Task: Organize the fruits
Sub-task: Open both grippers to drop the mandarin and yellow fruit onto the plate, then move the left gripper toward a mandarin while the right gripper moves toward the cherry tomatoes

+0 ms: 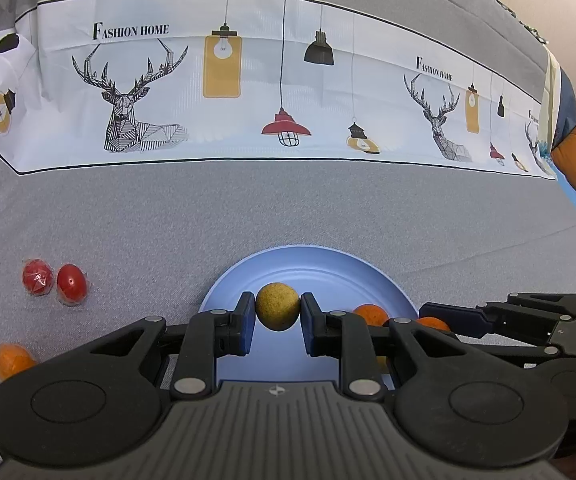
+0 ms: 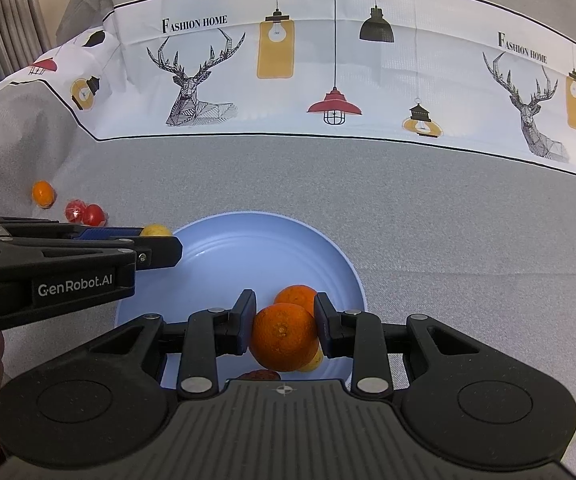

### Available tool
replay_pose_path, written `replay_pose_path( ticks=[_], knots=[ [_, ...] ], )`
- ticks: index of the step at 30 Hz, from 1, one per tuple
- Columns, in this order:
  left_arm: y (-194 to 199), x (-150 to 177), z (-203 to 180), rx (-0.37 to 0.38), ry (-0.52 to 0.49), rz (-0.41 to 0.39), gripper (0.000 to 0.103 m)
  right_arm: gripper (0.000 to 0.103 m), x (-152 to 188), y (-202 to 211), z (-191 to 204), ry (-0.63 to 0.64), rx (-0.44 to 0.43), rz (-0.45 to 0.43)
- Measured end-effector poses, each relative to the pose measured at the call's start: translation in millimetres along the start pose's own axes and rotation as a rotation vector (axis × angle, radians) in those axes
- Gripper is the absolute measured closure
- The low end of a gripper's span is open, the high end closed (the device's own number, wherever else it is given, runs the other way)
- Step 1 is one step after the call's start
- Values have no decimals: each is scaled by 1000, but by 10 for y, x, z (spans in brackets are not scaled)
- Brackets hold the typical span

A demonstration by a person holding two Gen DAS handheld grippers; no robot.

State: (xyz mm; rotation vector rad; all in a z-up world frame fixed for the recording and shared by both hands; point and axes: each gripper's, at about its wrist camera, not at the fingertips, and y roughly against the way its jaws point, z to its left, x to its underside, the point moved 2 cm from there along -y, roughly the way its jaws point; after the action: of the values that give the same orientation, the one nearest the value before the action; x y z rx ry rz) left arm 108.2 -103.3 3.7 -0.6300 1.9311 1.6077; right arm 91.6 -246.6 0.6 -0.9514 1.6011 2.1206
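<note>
The left gripper (image 1: 278, 312) had its jaws clamped on a yellow-brown fruit (image 1: 277, 306) above the blue plate (image 1: 312, 260). The right gripper (image 2: 286, 322) gripped an orange (image 2: 284, 338) over that plate, just in front of another orange (image 2: 298, 295). On the grey cloth to the left lay two red fruits (image 1: 54, 283) and two small orange fruits (image 1: 10, 360), well apart from the plate.

Hand-held gripper (image 1: 278, 312) clamping yellow fruit (image 1: 277, 306), blue plate (image 1: 328, 268)
</note>
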Motion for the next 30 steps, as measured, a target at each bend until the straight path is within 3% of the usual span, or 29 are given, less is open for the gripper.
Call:
replay_pose_path(
  ticks=[10,11,14,21,28,30],
  knots=[
    [-1,-5,-19,25,11,8,75,68,-14,0,-18,-5,18,-2],
    [-2,-8,-15,27,17,8,71,66,-18,0,-30,-11,27,-2],
    [7,-17,4,18,26,1,66,43,-26,4,-65,-28,44,-4],
    [48,-31,22,5,24,-16,67,42,-26,0,-69,-26,65,-9],
    [135,-50,116,-32,27,-34,88,42,-65,1,-8,-42,67,-26],
    [173,-54,148,-37,28,-41,90,42,-86,3,39,-49,59,-34]
  ],
)
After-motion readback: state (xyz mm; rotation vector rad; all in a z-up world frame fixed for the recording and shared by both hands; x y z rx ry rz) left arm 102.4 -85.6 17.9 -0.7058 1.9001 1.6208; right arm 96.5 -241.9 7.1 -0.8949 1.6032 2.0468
